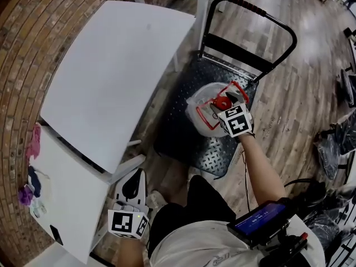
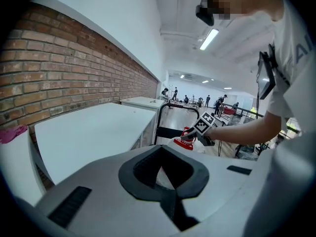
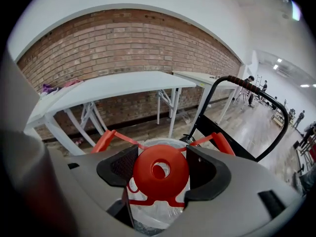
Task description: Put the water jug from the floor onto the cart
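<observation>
The clear water jug (image 1: 201,114) with a red cap and red carrying frame stands on the cart's black checker-plate deck (image 1: 181,144). My right gripper (image 1: 225,102) is on top of it, and its jaws close round the red cap (image 3: 148,181), whose sides touch both black pads. In the right gripper view (image 3: 161,168) the frame's red arms spread left and right behind the jaws. My left gripper (image 1: 132,186) is held low by the person's left side, away from the cart, shut and holding nothing. The left gripper view (image 2: 163,154) shows the jug (image 2: 183,143) far off.
The cart's upright push handle (image 1: 261,14) rises just beyond the jug. A long white table (image 1: 117,77) runs along the cart's left side by the brick wall, with a second white table (image 1: 61,204) nearer me. Bags and cables (image 1: 334,143) lie on the wooden floor at the right.
</observation>
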A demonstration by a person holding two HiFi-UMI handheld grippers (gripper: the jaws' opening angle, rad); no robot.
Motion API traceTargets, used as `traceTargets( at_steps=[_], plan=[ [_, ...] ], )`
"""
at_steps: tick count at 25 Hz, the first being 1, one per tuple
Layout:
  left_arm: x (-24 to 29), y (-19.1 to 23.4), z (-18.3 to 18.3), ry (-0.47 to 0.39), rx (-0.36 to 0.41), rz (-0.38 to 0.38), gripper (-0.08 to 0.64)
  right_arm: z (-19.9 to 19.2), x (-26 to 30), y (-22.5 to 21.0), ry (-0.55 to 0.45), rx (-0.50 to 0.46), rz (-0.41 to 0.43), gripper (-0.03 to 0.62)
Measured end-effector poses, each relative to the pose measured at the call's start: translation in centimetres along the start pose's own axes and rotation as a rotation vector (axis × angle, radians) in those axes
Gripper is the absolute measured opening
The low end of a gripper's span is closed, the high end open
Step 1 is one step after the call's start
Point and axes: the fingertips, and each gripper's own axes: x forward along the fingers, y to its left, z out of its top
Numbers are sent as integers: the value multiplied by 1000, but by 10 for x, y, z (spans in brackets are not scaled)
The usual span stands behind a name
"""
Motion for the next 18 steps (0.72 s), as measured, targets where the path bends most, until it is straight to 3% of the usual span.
traceTargets(
  at_steps=[7, 18],
  plan=[
    [13, 12, -4, 17, -30, 37, 2, -21, 44, -31, 68, 16, -26, 310],
    [23, 9, -11, 36, -44, 17, 2, -36, 60, -50, 65, 158, -50, 310]
  ],
)
